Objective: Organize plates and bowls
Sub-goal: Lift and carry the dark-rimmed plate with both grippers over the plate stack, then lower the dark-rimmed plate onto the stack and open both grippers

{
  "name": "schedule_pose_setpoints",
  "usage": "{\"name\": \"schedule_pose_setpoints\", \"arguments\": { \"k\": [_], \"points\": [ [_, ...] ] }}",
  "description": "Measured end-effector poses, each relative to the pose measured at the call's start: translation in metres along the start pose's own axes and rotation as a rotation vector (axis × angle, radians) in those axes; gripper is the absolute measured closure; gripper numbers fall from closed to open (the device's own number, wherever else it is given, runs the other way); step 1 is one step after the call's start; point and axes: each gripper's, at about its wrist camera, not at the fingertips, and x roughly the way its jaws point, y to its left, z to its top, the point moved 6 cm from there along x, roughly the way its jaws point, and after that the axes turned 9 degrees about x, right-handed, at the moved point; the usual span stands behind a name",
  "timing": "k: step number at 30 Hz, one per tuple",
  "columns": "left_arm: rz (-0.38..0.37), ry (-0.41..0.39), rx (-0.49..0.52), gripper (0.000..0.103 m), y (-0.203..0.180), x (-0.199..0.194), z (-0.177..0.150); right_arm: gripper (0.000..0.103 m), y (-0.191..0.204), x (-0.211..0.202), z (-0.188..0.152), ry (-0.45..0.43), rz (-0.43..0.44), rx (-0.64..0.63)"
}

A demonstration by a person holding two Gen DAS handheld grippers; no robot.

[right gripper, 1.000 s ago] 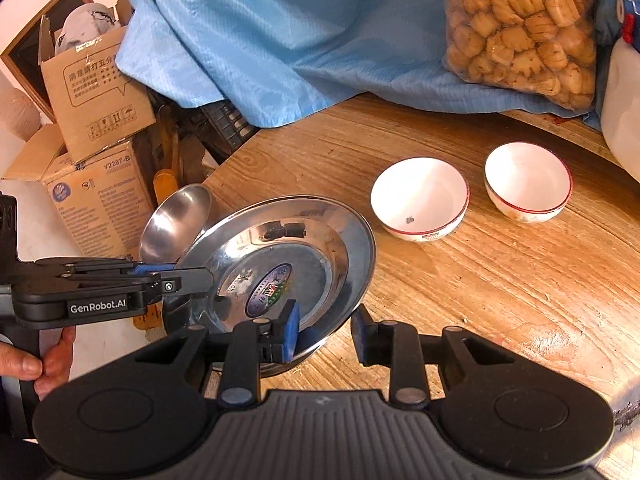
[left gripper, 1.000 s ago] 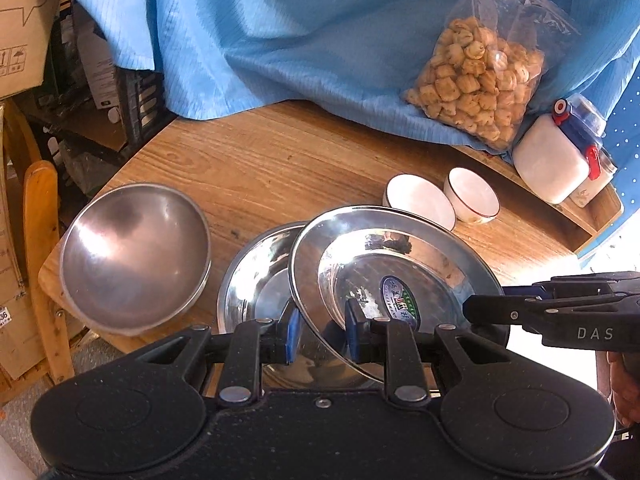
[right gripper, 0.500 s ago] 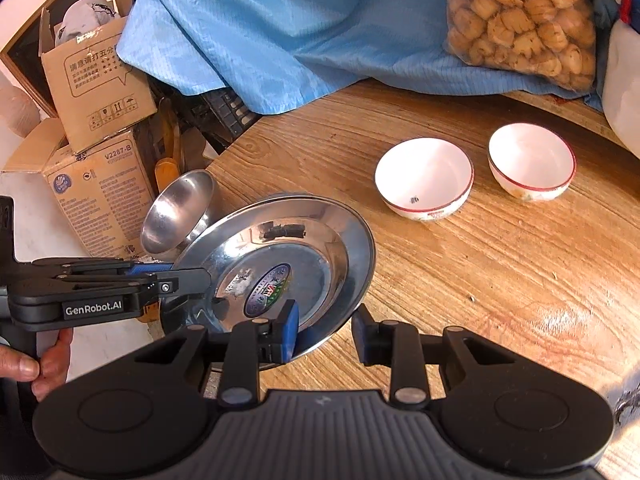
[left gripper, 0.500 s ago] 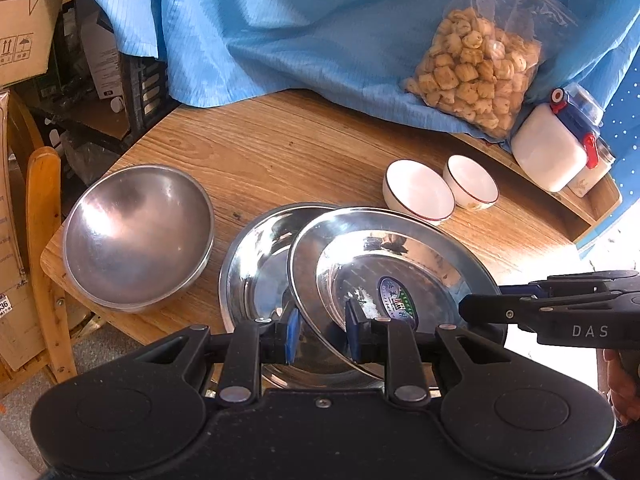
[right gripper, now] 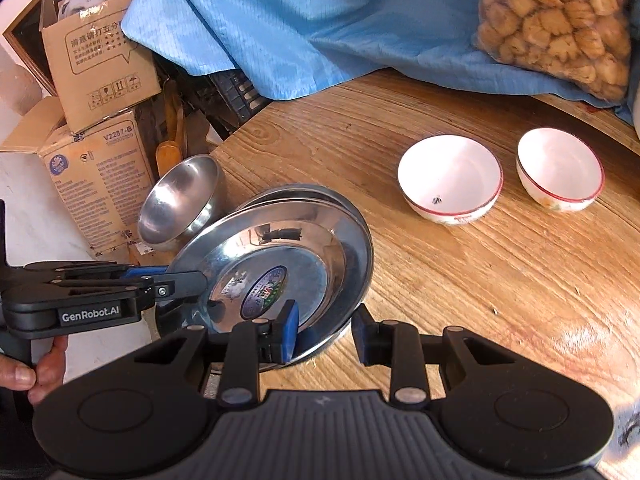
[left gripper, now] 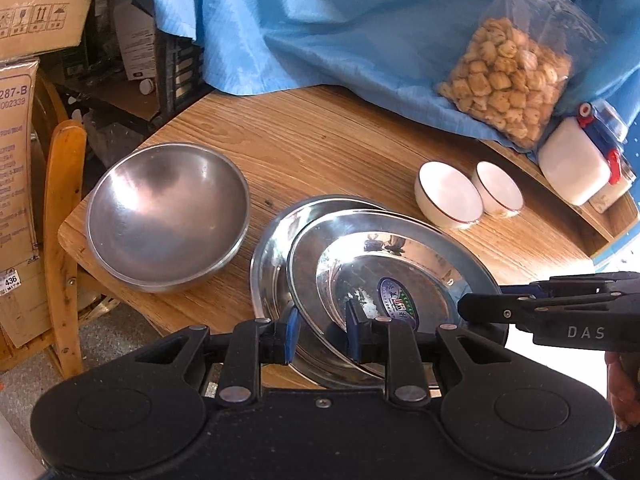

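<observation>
A steel plate with a round sticker (left gripper: pixel 400 264) (right gripper: pixel 280 248) hangs tilted just above a second steel plate (left gripper: pixel 272 248) (right gripper: pixel 304 192) that lies on the wooden table (left gripper: pixel 320 140). My left gripper (left gripper: pixel 323 334) is shut on the upper plate's near-left rim. My right gripper (right gripper: pixel 324 332) is shut on its right rim and shows from the side in the left wrist view (left gripper: pixel 468 308). A large steel bowl (left gripper: pixel 168 216) (right gripper: pixel 180 200) sits at the table's left corner. Two white bowls with red rims (right gripper: pixel 450 176) (right gripper: pixel 560 168) stand side by side further back on the right.
Blue cloth (left gripper: pixel 320 20) drapes over the back of the table, with a bag of snacks (left gripper: pixel 508 80) and a white container (left gripper: pixel 572 164) at the back right. A wooden chair (left gripper: pixel 64 220) and cardboard boxes (right gripper: pixel 96 68) stand off the left edge.
The held plate has slid further over the plate beneath it and now covers more of it. Both grippers keep their hold on its rim.
</observation>
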Motion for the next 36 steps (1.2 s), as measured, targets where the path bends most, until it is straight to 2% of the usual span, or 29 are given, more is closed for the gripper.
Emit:
{"name": "schedule_pose_setpoints", "arguments": {
  "k": [4, 20, 36],
  "points": [
    [-0.008, 0.007, -0.025, 0.077, 0.006, 0.004, 0.001, 0.07, 0.002, 0.007, 0.003, -0.001, -0.013, -0.018],
    [0.004, 0.04, -0.019, 0.076, 0.009, 0.015, 0.001, 0.07, 0.006, 0.018, 0.004, 0.016, -0.042, -0.035],
    [0.009, 0.054, -0.018, 0.075, 0.008, 0.018, 0.0, 0.064, 0.012, 0.023, 0.002, 0.021, -0.085, -0.106]
  ]
}}
